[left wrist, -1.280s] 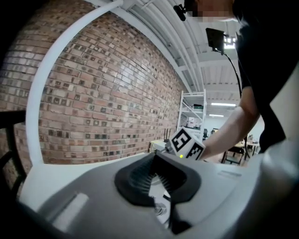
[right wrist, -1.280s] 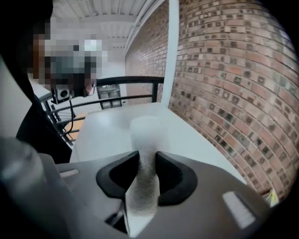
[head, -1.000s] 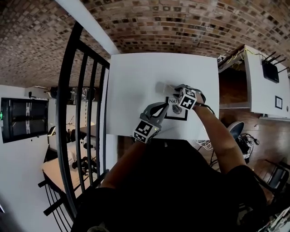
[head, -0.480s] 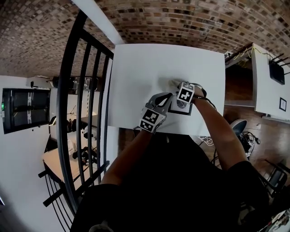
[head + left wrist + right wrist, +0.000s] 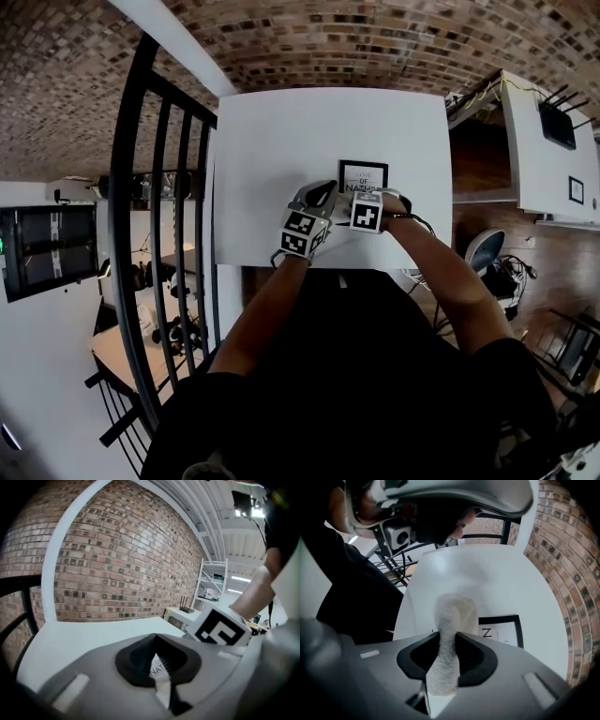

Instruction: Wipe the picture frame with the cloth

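The picture frame (image 5: 364, 176), black-edged round a white print, is laid flat on the white desk (image 5: 272, 141), near its front edge. In the head view its near side is covered by the right claw's marker cube (image 5: 366, 212). The cloth (image 5: 453, 613), pale and speckled, is pinched between the jaws of the right claw (image 5: 449, 644) and is stood up in a fold just beside the frame's black border. The left claw (image 5: 157, 657) is drawn together with nothing gripped. Letters of the print are seen through the slit, over the frame's near-left corner; contact there cannot be told. A black railing (image 5: 159, 234) is set along the desk's left side, a brick wall (image 5: 375, 42) is seen beyond it, and a router (image 5: 559, 125) is placed well apart at the right.
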